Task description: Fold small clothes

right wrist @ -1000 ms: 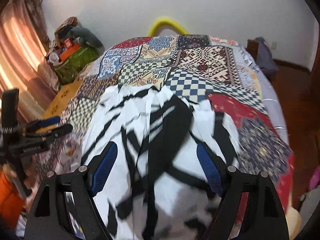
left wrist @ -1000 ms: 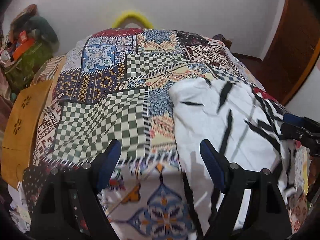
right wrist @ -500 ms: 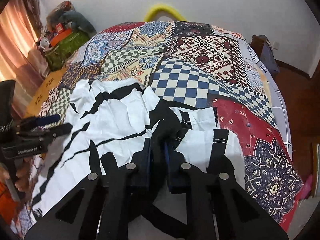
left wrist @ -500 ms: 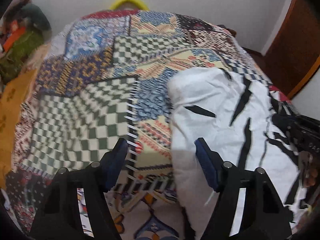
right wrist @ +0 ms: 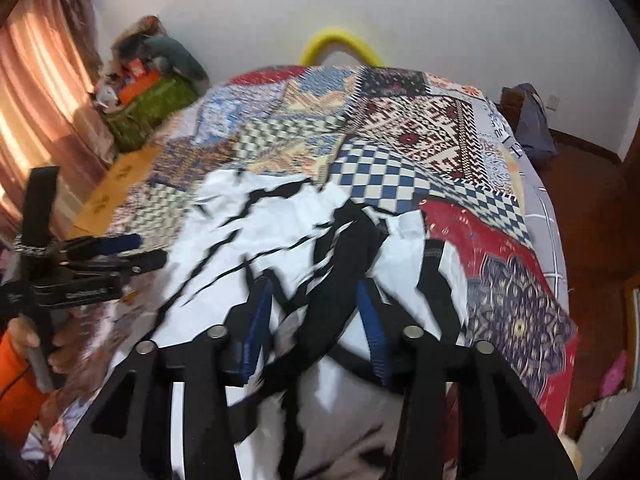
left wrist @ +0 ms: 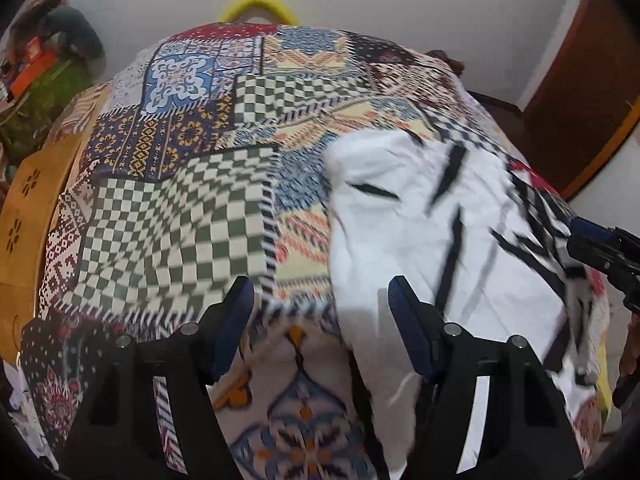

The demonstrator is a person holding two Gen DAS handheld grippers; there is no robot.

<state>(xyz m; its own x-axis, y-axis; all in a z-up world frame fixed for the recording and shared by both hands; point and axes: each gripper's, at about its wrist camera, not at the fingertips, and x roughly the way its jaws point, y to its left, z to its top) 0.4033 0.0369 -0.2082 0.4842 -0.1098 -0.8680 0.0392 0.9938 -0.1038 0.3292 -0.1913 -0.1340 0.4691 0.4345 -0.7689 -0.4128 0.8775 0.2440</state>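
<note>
A white garment with black streaks [left wrist: 432, 220] lies rumpled on a patchwork bedspread [left wrist: 172, 224]; it also shows in the right wrist view [right wrist: 256, 236]. My left gripper [left wrist: 320, 316] is open and empty, hovering over the garment's left edge. My right gripper [right wrist: 316, 316] is open, its blue pads either side of a black part of the garment, with no grip on it. The right gripper's tip shows in the left wrist view [left wrist: 600, 244], and the left gripper shows in the right wrist view [right wrist: 120, 252].
A wooden bed frame [left wrist: 28, 200] runs along the left side. A pile of clutter [right wrist: 148, 84] sits by the curtain. A yellow arc [right wrist: 340, 44] stands at the bed's far end. A blue bag [right wrist: 532, 124] is on the floor at right.
My right gripper was shut on the garment half a second ago and has opened. My left gripper stayed open and lifted back a little.
</note>
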